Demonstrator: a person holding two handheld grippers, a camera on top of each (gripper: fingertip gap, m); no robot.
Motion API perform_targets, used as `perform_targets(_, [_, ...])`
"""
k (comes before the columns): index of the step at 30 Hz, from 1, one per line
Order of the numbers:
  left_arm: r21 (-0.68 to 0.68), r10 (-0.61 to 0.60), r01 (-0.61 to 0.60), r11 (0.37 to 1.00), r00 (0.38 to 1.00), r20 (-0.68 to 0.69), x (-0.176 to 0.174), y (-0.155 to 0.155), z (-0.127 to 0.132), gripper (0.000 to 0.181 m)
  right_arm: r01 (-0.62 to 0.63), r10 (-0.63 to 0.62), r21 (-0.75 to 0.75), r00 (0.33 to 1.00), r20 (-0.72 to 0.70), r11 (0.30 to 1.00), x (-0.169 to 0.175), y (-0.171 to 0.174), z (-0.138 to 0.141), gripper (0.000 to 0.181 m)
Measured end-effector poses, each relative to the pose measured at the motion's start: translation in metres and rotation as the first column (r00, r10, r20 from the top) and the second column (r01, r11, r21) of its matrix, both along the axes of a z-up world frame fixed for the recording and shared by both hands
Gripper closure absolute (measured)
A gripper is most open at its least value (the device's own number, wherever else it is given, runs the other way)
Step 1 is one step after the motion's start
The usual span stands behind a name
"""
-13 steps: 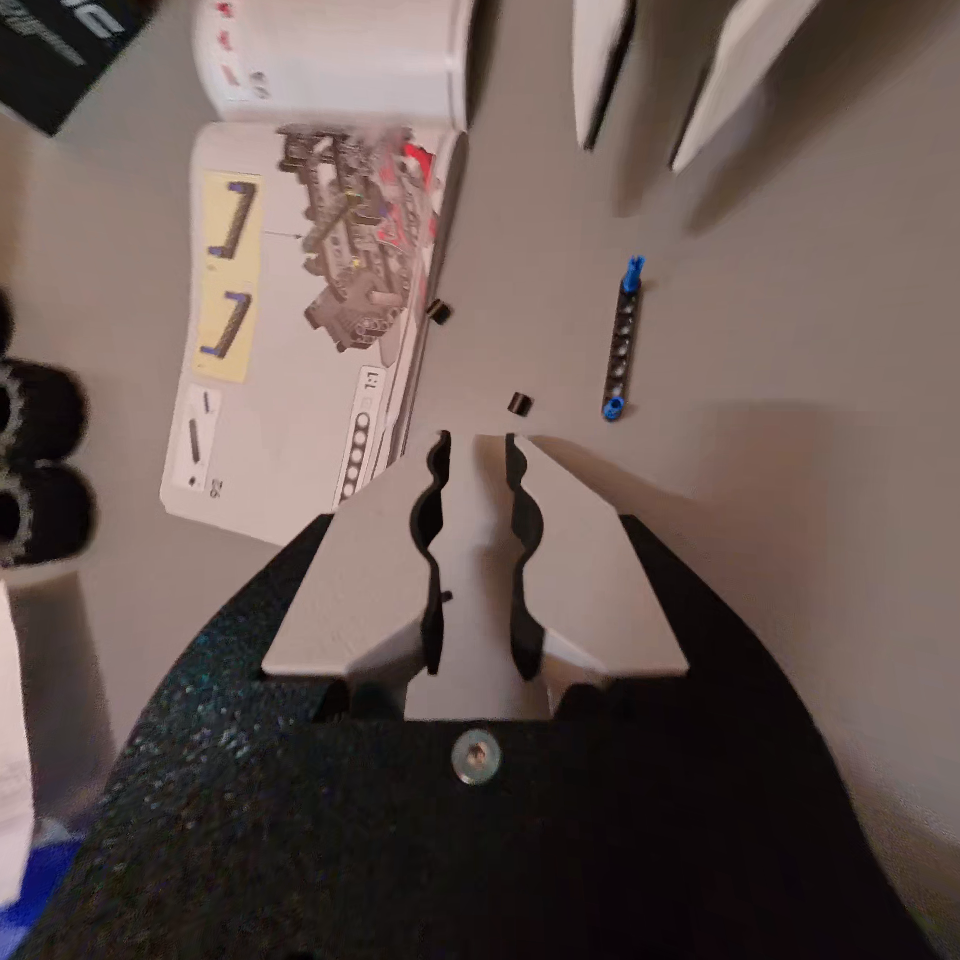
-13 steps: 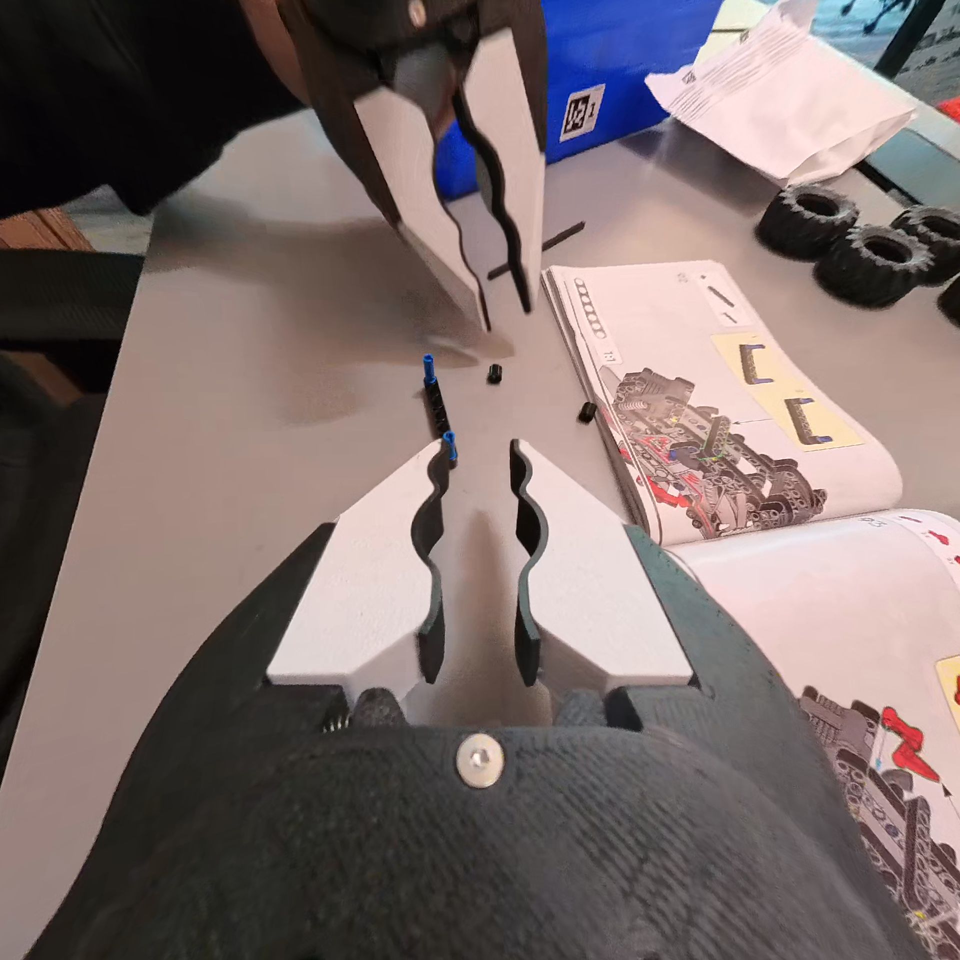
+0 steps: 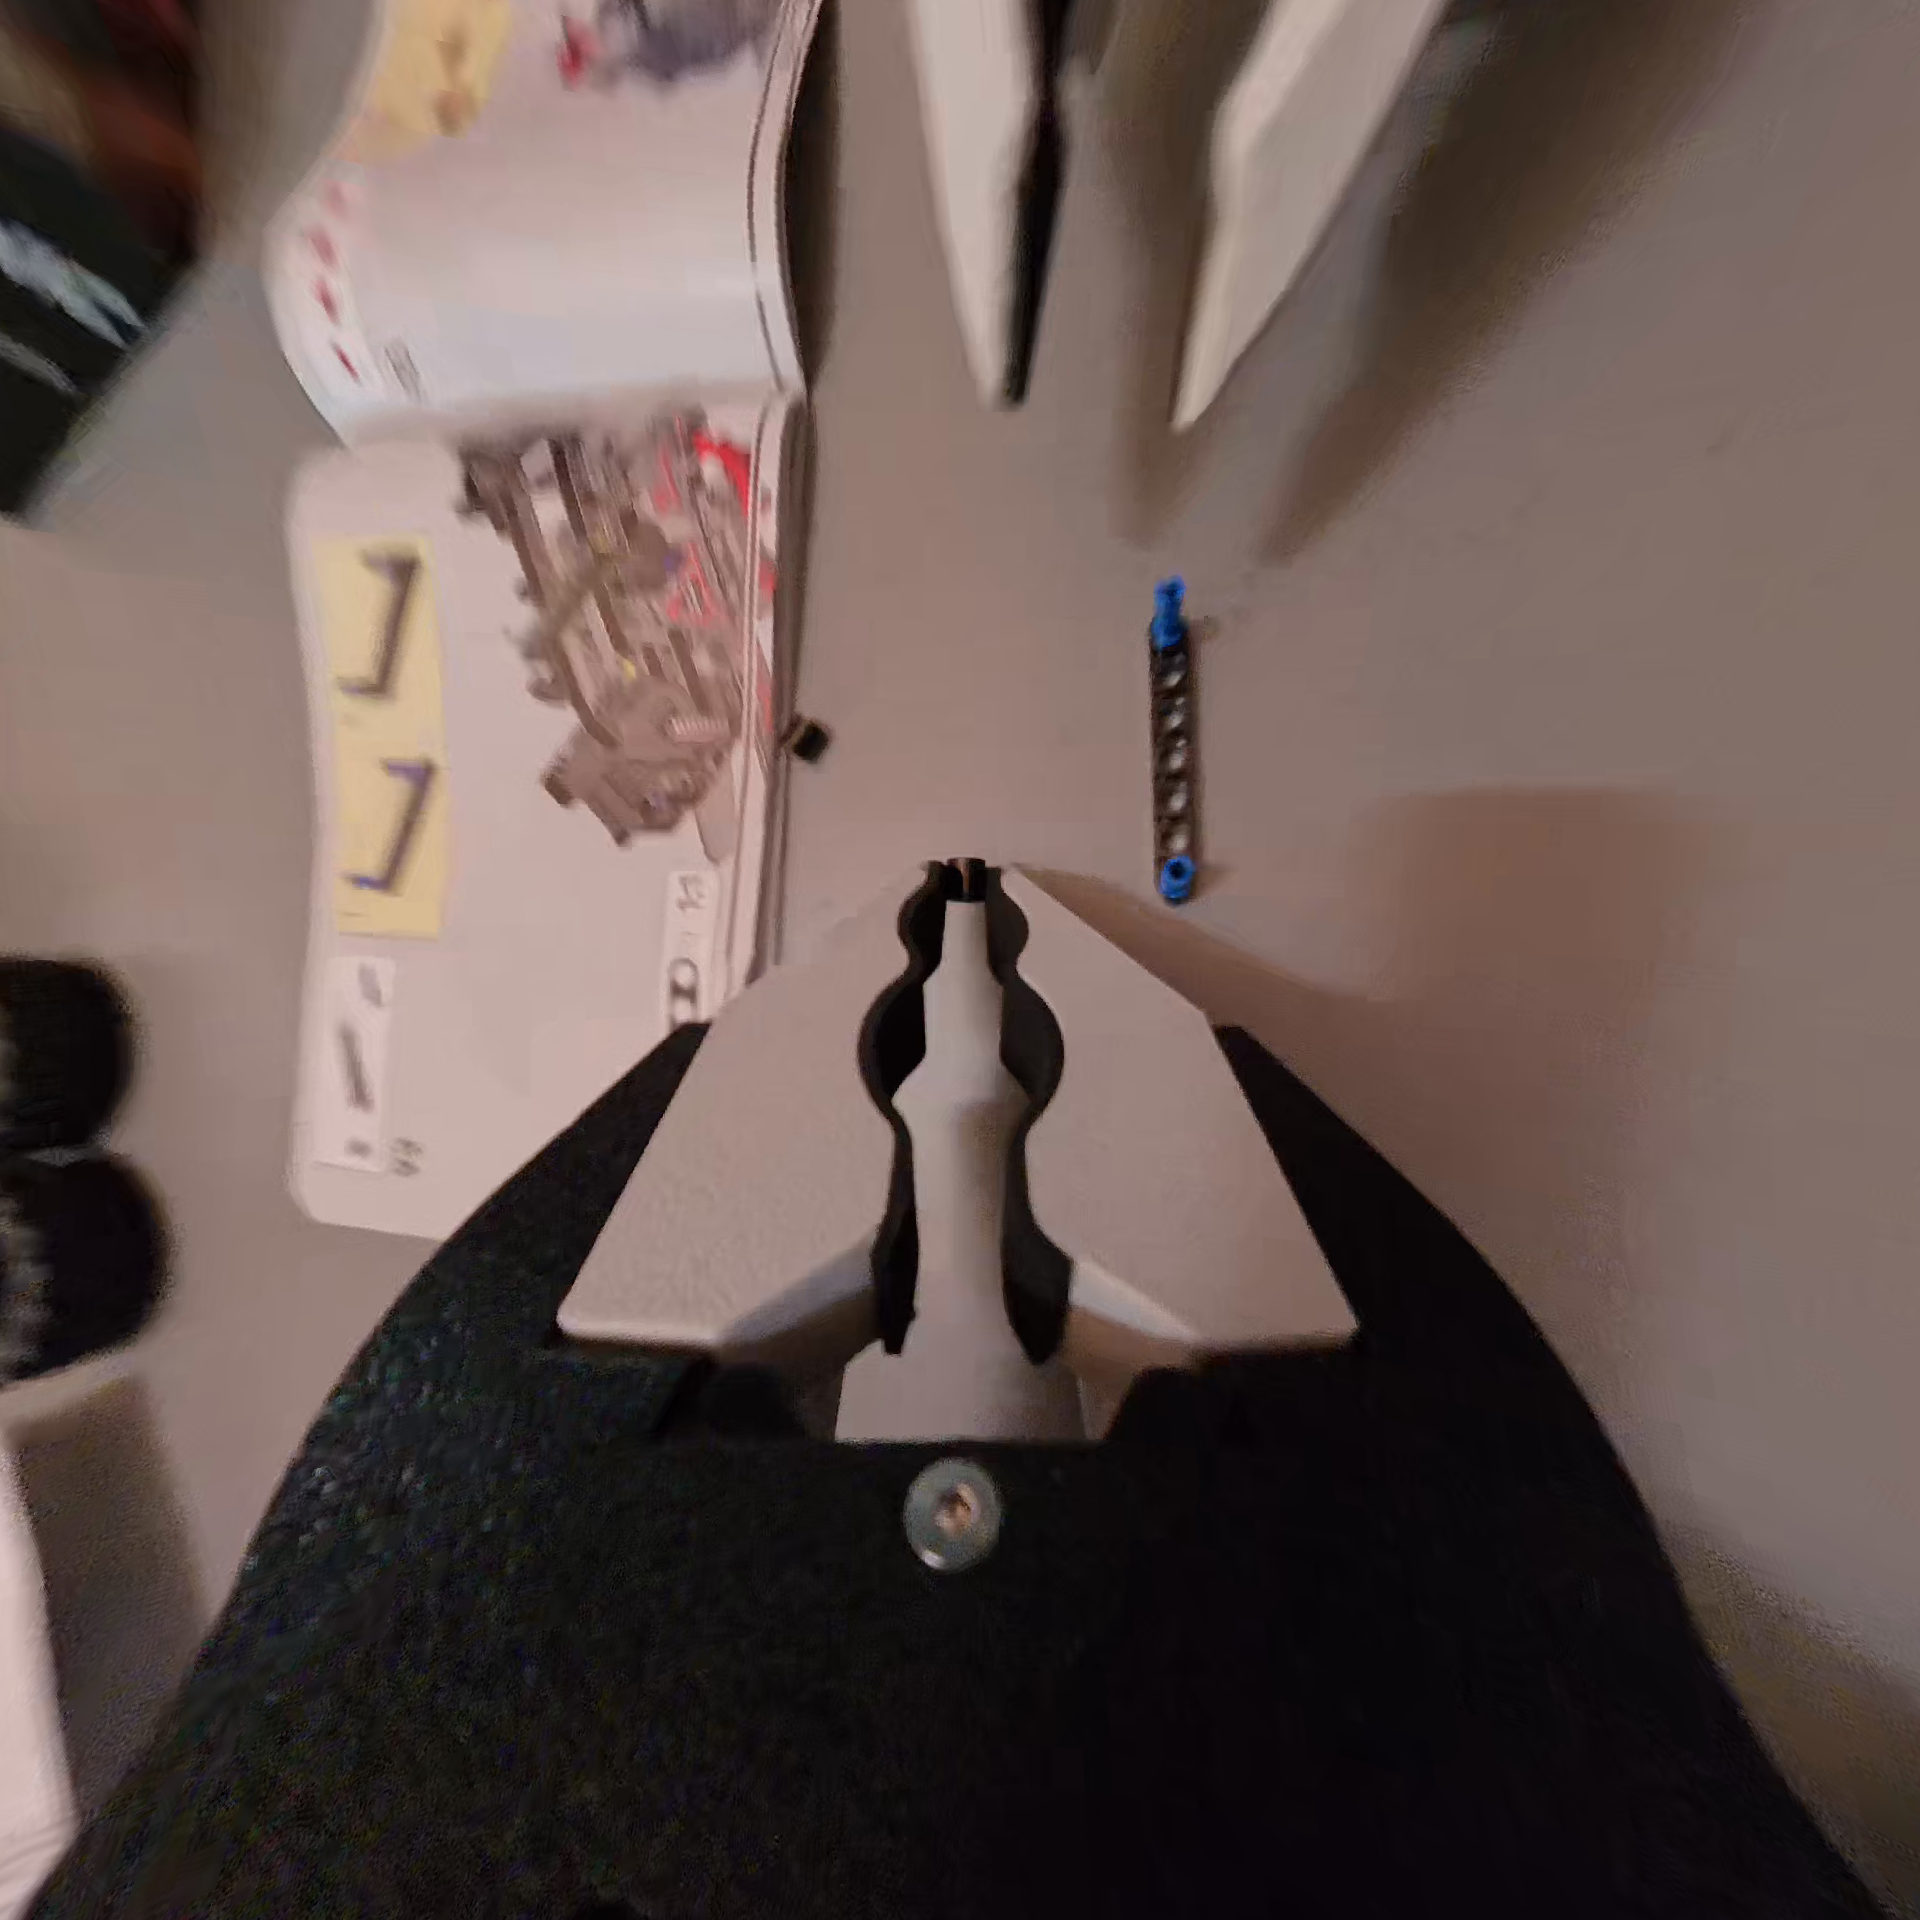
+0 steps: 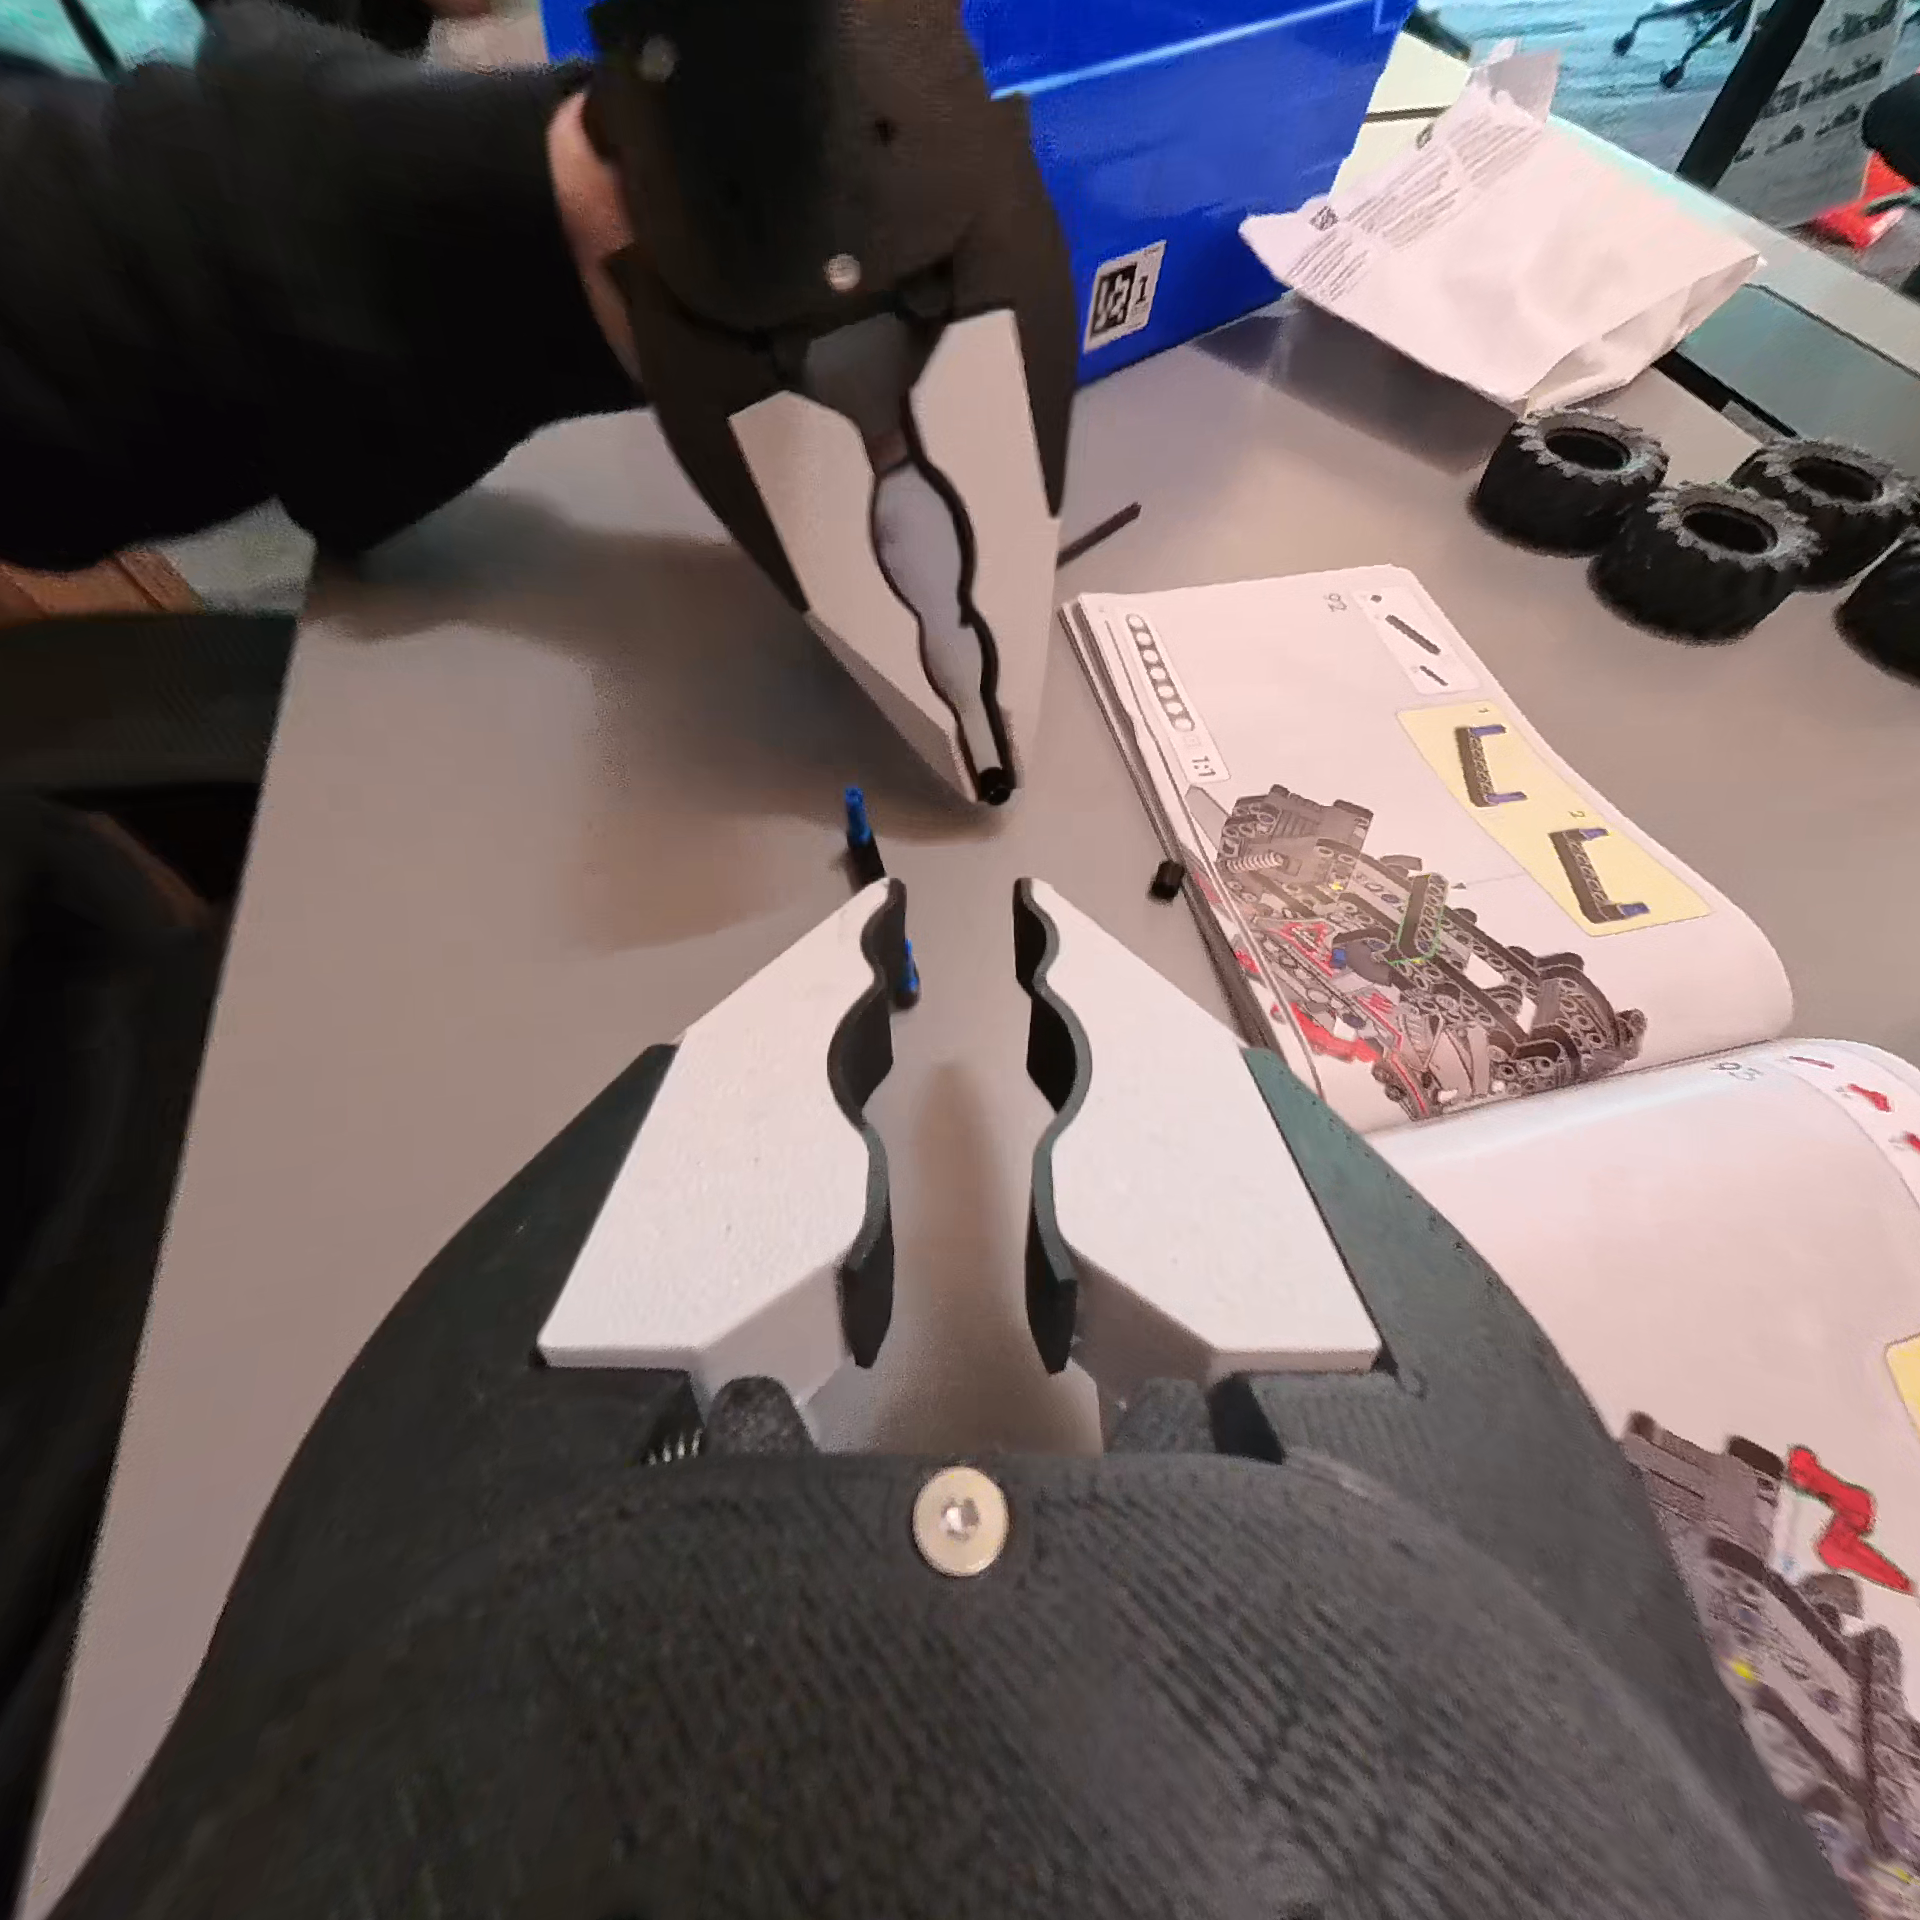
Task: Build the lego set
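Observation:
My left gripper [image 3: 966,878] is shut on a small black pin [image 3: 964,871] at its fingertips, down at the grey table. The right wrist view shows that gripper [image 4: 992,781] with the black pin [image 4: 994,781] in its tips. A black beam [image 3: 1174,748] with blue pins at both ends lies to its right. In the right wrist view the beam [image 4: 868,857] is partly hidden behind my right gripper's left finger. My right gripper [image 4: 958,896] is open and empty, hovering just above the beam. A second small black pin [image 3: 807,740] lies by the booklet's edge, also seen in the right wrist view [image 4: 1166,881].
An open instruction booklet [image 4: 1403,831] lies right of the parts; it also shows in the left wrist view [image 3: 540,810]. Several black tyres [image 4: 1683,520] stand behind it, with a white paper bag [image 4: 1507,239] and a blue bin [image 4: 1164,177] at the back. A person's dark sleeve [image 4: 260,291] reaches in from the left. My hands' fingertips stand some 7 centimetres from each other.
My left gripper moved forward and down and closed on the small black pin that lay in front of it. My right gripper stayed open and shifted slightly forward over the beam.

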State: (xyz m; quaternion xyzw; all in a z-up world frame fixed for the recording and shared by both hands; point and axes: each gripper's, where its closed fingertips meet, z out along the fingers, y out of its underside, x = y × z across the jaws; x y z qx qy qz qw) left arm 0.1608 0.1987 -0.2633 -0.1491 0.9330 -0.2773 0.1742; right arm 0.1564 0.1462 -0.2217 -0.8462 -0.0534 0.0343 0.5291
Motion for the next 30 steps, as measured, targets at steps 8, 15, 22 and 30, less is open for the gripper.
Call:
perform_targets(8, [0.196,-0.180,0.085,0.977,0.820,0.543,-0.008,-0.035,0.080,0.177,0.035,0.064,0.205,0.888,-0.456,0.978,-0.006,0.009,0.044,0.146])
perform_targets(15, [0.273,-0.268,0.117,0.955,0.739,0.618,-0.014,-0.050,0.089,0.177,-0.014,0.165,0.260,0.805,-0.571,0.966,-0.018,0.009,0.049,0.163])
perform_targets(22, [0.283,-0.271,0.109,0.953,0.723,0.636,-0.012,-0.051,0.090,0.177,-0.013,0.159,0.269,0.834,-0.529,0.963,-0.018,0.009,0.049,0.175])
perform_targets(30, [0.101,-0.183,0.156,0.983,0.722,0.667,-0.018,-0.054,0.104,0.176,-0.039,0.245,0.365,0.806,-0.539,0.930,-0.022,0.006,0.063,0.176])
